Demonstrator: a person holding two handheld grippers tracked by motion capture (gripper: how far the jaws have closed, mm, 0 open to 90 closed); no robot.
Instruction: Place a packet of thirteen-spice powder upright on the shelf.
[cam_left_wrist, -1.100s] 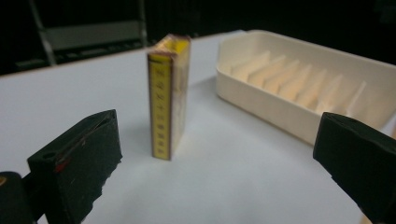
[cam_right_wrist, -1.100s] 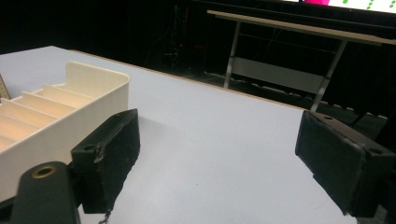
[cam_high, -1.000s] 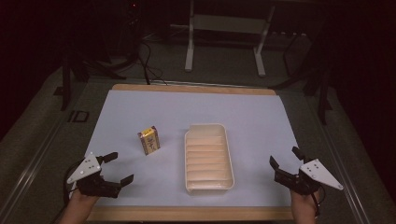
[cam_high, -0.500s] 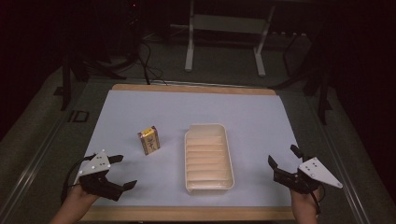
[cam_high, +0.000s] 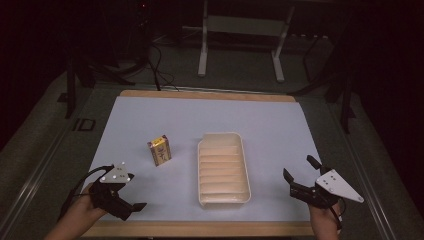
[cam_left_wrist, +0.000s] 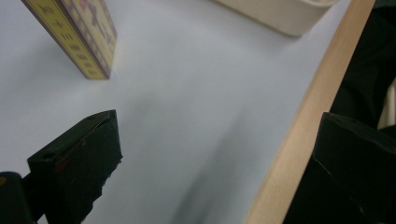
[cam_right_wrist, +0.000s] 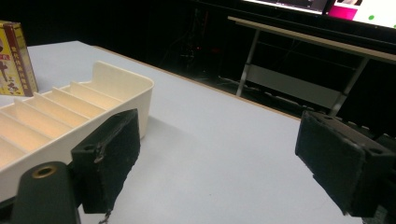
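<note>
High view: yellow box (cam_high: 160, 150) stands upright, seemingly apart from tray (cam_high: 223, 170).

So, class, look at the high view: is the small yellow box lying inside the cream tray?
No: the yellow box stands upright on the white table, apart from the tray and to its left.

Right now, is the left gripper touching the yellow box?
Apart. The high view shows bare table between the left gripper and the box; its jaws are open.
</note>
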